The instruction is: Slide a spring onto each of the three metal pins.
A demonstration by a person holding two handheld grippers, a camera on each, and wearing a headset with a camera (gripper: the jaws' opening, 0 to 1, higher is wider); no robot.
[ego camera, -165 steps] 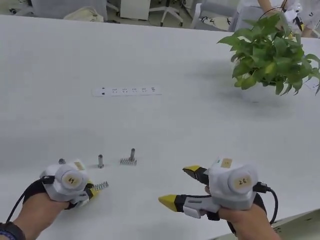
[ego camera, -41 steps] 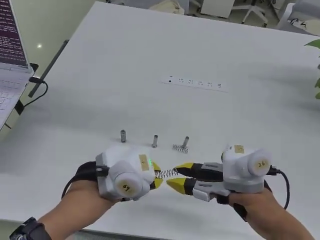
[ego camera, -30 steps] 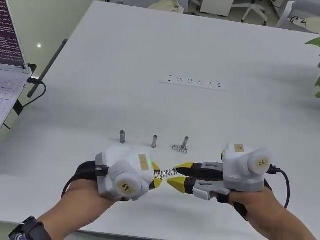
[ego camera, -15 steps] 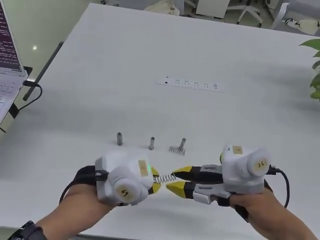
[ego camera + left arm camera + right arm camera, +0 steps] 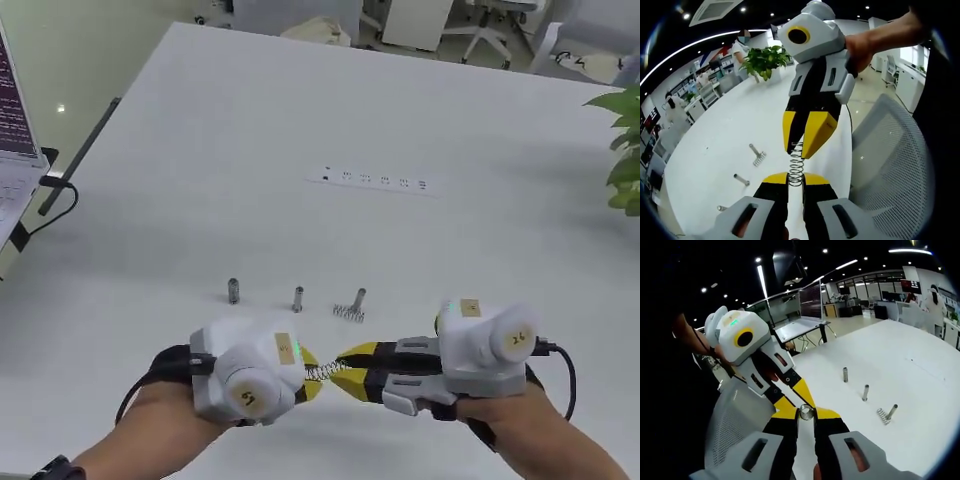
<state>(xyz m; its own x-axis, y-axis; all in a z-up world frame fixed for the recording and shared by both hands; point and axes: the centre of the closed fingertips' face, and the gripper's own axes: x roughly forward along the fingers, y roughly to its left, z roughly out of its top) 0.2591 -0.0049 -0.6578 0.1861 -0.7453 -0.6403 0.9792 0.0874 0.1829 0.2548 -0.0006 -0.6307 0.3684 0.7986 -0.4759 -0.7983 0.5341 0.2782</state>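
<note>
While the spring point(image 5: 322, 371) stretches level above the near edge of the table point(image 5: 200, 150), you have it by both ends: your left gripper point(image 5: 306, 374) pinches one end, and your right gripper point(image 5: 347, 366) has its jaws pressed on the other. Just beyond, three pins point(image 5: 297, 299) stand upright in a row. A second spring point(image 5: 346, 313) lies against the rightmost pin.

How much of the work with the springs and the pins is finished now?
Done: perhaps one. A spring lies at the foot of the right pin, but whether it is on the pin is unclear. In hand: the left gripper and right gripper pinch a second spring between them. Left: the middle pin and left pin stand bare.
</note>
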